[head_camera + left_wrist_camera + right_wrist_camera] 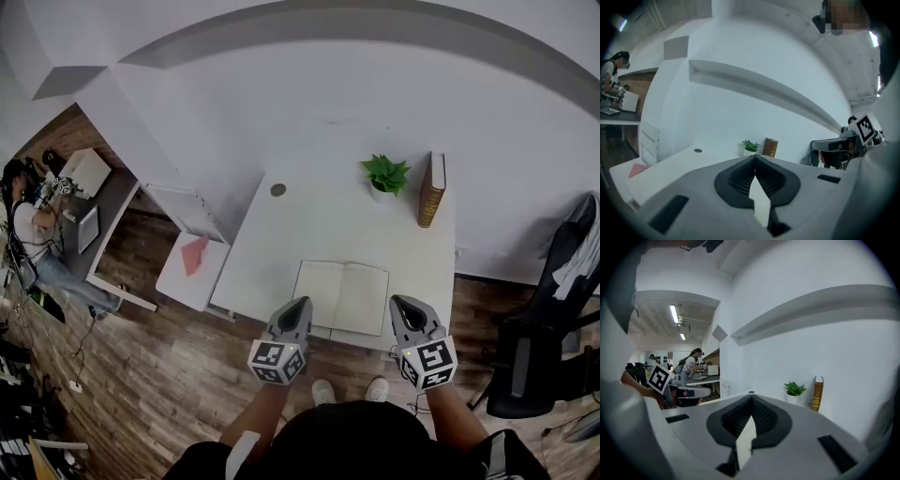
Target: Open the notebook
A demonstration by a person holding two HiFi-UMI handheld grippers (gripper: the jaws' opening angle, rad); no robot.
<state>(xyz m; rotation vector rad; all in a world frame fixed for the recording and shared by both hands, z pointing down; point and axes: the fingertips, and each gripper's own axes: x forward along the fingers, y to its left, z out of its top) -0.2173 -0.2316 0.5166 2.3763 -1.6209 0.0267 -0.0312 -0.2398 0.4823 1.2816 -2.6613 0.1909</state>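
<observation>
One person (37, 225) sits at a grey desk at far left, well apart from my work area. Next comes a low white side table (178, 279) bearing a red sheet (194, 255). Right of it stands the white table (309, 225), with a small round disc (277, 189) near its far left corner. My left gripper (302, 302) is held at the table's near edge, jaws pressed together with nothing between them. The notebook (341, 296) lies flat on the table by that edge, already open. Both pale pages show, and in the head view it sits between the two grippers. My right gripper (397, 300) is just right of the notebook, jaws likewise together and empty. Farther back sit a potted plant (385, 176) and, just to its right, a brown book (431, 190) standing upright. A dark chair (539, 319) stands at far right.
</observation>
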